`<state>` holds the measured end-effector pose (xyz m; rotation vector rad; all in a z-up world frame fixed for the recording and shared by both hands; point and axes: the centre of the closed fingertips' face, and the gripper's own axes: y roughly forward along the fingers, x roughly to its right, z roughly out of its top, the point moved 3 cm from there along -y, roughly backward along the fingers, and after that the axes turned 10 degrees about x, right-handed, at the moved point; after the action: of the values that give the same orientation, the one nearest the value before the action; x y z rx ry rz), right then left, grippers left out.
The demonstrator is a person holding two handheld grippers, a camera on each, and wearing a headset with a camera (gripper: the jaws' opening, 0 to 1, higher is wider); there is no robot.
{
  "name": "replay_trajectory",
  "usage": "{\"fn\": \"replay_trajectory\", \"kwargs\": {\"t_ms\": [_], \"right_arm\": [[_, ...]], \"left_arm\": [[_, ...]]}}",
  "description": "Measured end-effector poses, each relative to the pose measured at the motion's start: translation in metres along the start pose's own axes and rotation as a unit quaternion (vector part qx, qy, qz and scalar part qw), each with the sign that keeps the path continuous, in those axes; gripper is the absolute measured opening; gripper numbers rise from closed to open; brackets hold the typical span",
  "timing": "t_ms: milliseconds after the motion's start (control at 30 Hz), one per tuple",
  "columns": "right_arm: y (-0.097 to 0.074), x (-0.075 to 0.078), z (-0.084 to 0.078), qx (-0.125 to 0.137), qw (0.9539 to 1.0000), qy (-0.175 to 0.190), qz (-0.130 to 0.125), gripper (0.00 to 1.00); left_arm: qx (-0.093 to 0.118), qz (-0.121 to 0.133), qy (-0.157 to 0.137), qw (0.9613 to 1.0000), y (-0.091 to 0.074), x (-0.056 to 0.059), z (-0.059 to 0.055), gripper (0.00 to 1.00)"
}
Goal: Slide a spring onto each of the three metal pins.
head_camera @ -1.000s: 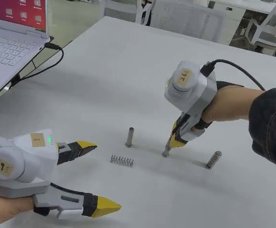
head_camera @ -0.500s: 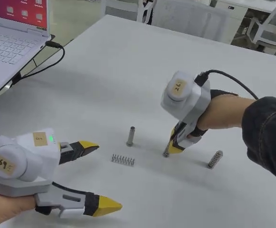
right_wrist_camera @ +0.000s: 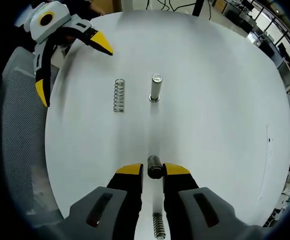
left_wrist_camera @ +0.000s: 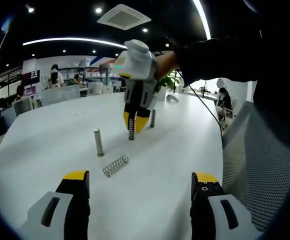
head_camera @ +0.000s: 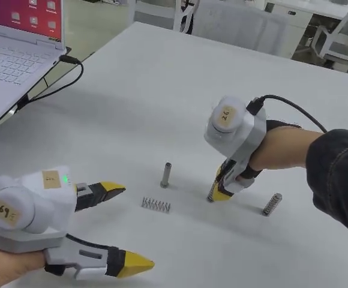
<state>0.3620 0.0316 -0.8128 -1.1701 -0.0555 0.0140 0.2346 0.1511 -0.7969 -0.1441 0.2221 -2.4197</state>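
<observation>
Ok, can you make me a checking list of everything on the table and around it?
Surface: white table, flat and clean.
Job's things: bare pin upright; loose spring lying beside it; middle spring and end spring each on a pin.
Clutter: nothing seen.
Grippers: left tool open, empty; right tool closed on the middle spring.
Cables: laptop cable; tool cable from the right tool.
Surroundings: laptop to the left; chairs beyond.
</observation>
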Motion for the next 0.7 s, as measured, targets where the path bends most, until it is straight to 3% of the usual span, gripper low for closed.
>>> {"fn": "replay_trajectory", "kwargs": {"t_ms": [700], "right_arm": [[-0.012, -0.008, -0.021, 0.007, 0.9995, 0.029, -0.007, 0.16]], "left_arm": [[0.002, -0.003, 0.001, 1.0000, 0.001, 0.002, 0.002, 0.80]]}}
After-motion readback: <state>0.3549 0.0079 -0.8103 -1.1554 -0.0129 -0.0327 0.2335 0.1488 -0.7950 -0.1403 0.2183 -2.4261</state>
